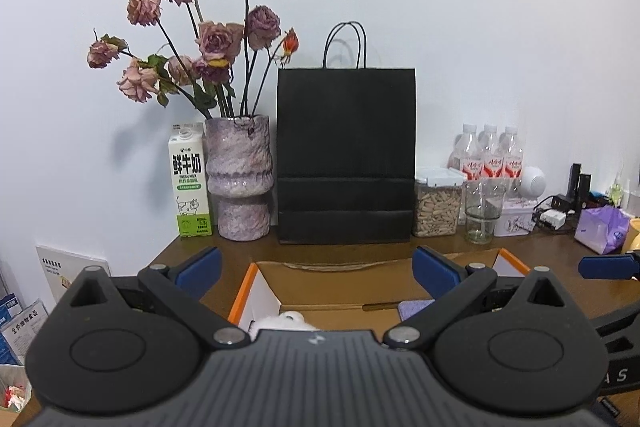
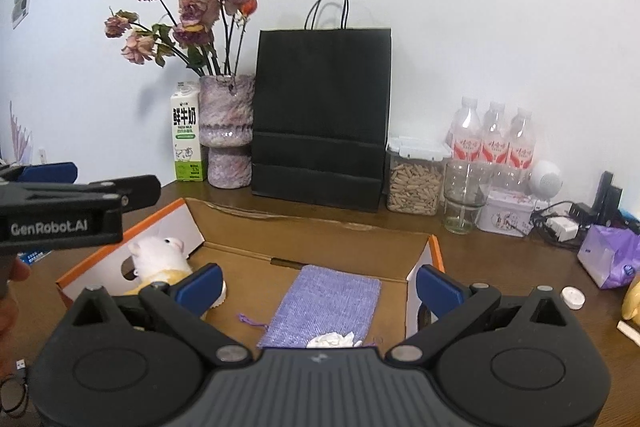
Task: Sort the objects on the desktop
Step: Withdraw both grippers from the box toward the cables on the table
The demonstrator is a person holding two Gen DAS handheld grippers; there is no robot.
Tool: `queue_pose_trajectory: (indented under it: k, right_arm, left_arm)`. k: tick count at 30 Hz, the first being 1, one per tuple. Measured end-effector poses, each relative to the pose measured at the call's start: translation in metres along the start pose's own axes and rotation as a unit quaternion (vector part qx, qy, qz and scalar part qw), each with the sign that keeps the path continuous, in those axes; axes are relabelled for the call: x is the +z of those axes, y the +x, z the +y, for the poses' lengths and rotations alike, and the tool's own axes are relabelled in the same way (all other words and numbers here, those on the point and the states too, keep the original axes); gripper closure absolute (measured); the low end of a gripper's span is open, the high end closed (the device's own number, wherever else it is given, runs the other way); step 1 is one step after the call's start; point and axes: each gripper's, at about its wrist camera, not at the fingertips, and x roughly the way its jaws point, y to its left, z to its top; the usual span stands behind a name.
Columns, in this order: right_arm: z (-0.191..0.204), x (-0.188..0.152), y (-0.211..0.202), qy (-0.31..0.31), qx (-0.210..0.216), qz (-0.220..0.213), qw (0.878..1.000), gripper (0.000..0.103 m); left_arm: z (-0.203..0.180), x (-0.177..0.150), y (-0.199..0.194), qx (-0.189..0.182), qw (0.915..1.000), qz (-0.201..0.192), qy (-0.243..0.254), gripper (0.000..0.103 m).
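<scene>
Claws gape empty – left claw point(image 1: 316, 273), right claw point(image 2: 318, 287) – over cardboard box point(image 2: 436, 251); black bag point(image 2: 322, 115) behind.

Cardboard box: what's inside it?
The box holds a white plush toy, a purple knit pouch and a white wad. The right gripper hides the near floor.

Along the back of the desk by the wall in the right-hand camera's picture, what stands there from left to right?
Milk carton → flower vase → black paper bag → clear box of pellets → empty glass jar → patterned tin → white charger plug → purple tissue pack.
</scene>
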Motion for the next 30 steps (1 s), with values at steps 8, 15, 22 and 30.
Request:
queue_pose_trajectory:
  k: [8, 15, 22, 30]
  right_arm:
    - [0.004, 0.009, -0.041, -0.003, -0.003, -0.021, 1.0, 0.0]
    - [0.015, 0.001, -0.077, -0.006, -0.003, -0.029, 1.0, 0.0]
    - [0.026, -0.017, -0.11, -0.007, 0.001, -0.025, 1.0, 0.0]
    - [0.036, -0.043, -0.139, -0.011, 0.005, -0.017, 1.0, 0.0]
  left_arm:
    - [0.006, 0.014, -0.036, 0.001, 0.9998, -0.017, -0.007, 0.0]
    - [0.011, 0.011, -0.071, 0.004, 0.9997, -0.023, 0.001, 0.0]
    - [0.027, 0.0, -0.096, 0.01, 0.9999, -0.013, -0.005, 0.0]
    - [0.05, -0.021, -0.12, 0.02, 0.9997, 0.009, -0.014, 0.0]
